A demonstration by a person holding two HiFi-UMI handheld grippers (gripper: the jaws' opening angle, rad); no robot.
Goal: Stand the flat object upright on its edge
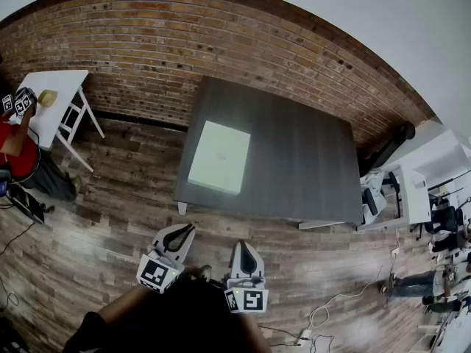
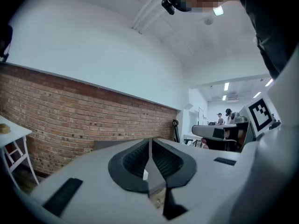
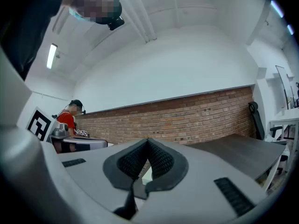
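A flat pale-green rectangular object (image 1: 219, 157) lies flat on the left part of the dark grey table (image 1: 294, 160). My left gripper (image 1: 187, 230) is shut and empty, held over the wooden floor short of the table's near edge. My right gripper (image 1: 245, 245) is also shut and empty, beside the left one and a little nearer to me. In the left gripper view the jaws (image 2: 149, 146) meet with nothing between them. The right gripper view shows the same closed jaws (image 3: 147, 146), with the table top (image 3: 238, 150) off to the right.
A white side table (image 1: 51, 101) with a small yellow thing stands at the far left, next to a person in red (image 1: 18, 149). White desks and office chairs (image 1: 419, 190) crowd the right side. A brick wall (image 1: 221, 35) runs behind the table. Cables lie on the floor at lower right.
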